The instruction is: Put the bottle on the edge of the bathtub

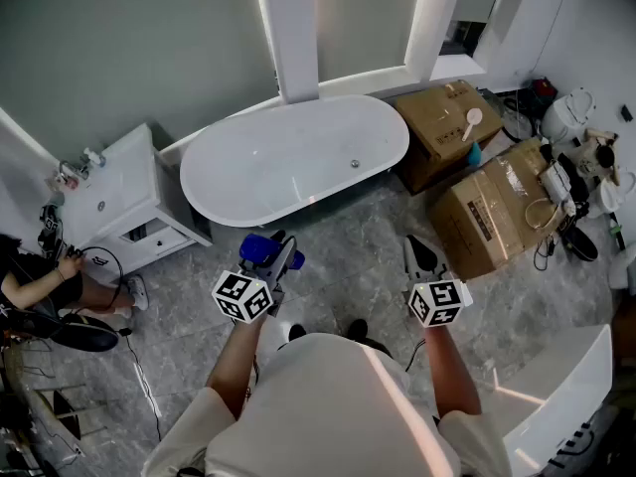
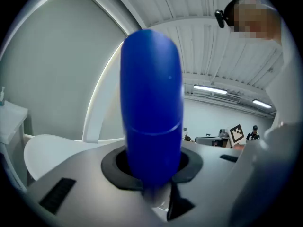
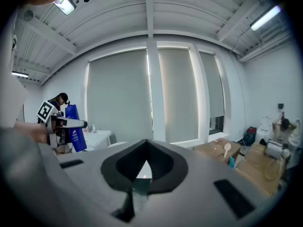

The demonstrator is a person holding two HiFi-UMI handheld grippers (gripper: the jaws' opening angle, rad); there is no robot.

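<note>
Nearest, the person's left hand-held gripper pinches the blue bottle above the floor, on the near side of the bathtub; to its right, the right hand-held gripper is pressed together, empty.

- Bottle: smooth blue plastic, glossy.
- Tub: smooth white, soft sheen.
- Floor in front of the tub: grey marbled tile, polished, catching light.
- Boxes right of the tub: matt brown cardboard, shiny tape.
- Cabinet left of the tub: smooth white.
</note>
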